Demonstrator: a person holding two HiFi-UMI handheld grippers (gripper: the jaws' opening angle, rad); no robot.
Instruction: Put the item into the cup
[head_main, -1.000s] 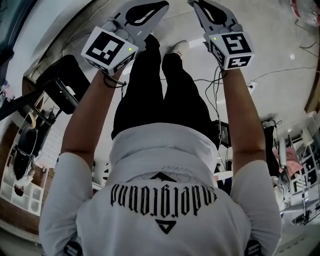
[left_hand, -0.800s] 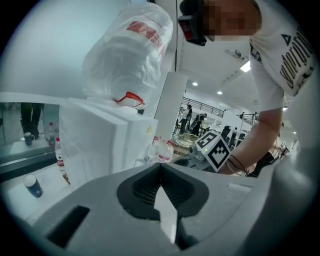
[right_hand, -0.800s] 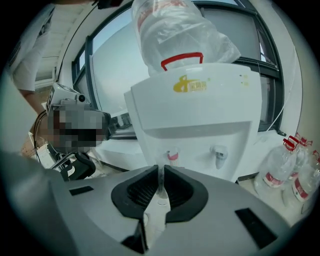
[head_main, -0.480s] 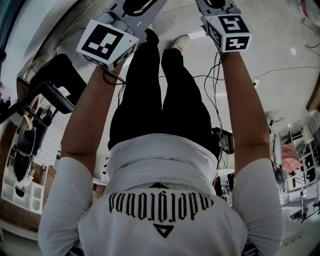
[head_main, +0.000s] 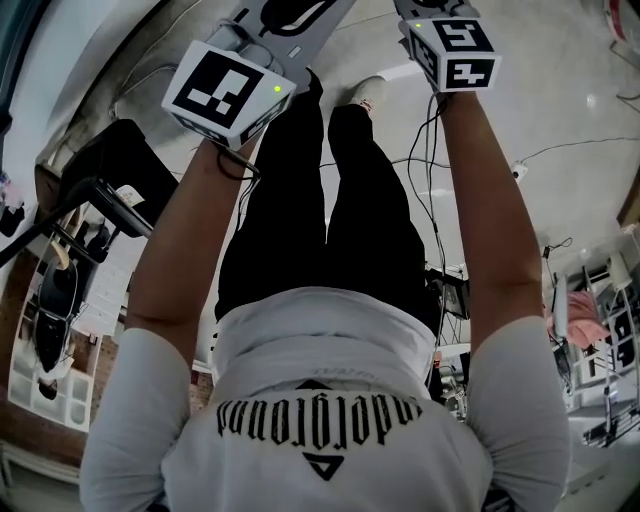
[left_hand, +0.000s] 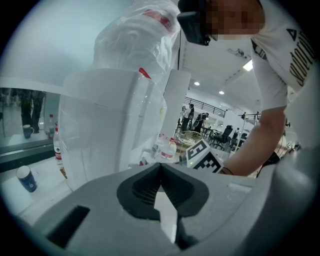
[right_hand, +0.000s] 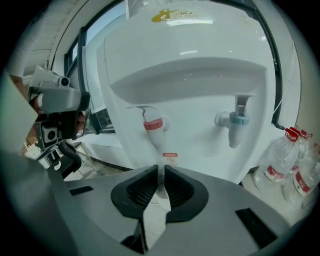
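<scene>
Pale office floor (head_main: 560, 60) lies well below, no cup clearly in view, so the thin pale strip (right_hand: 160, 181) that seems pinched in the right gripper (right_hand: 160, 172), at 1 o'clock, could slip free; the left gripper (left_hand: 160, 169), at 11 o'clock, is closed on nothing.

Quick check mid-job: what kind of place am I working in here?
Probably an open-plan office or lab: a white water dispenser with red and blue taps stands ahead, clear plastic water bottles sit beside it, and black office chairs under ceiling lights show farther back.

A person (head_main: 322, 330) in a white T-shirt (head_main: 320, 440) and black trousers (head_main: 320, 200) held the left gripper (head_main: 285, 20) and right gripper (head_main: 432, 12) out ahead, jaw tips seemingly cropped.
</scene>
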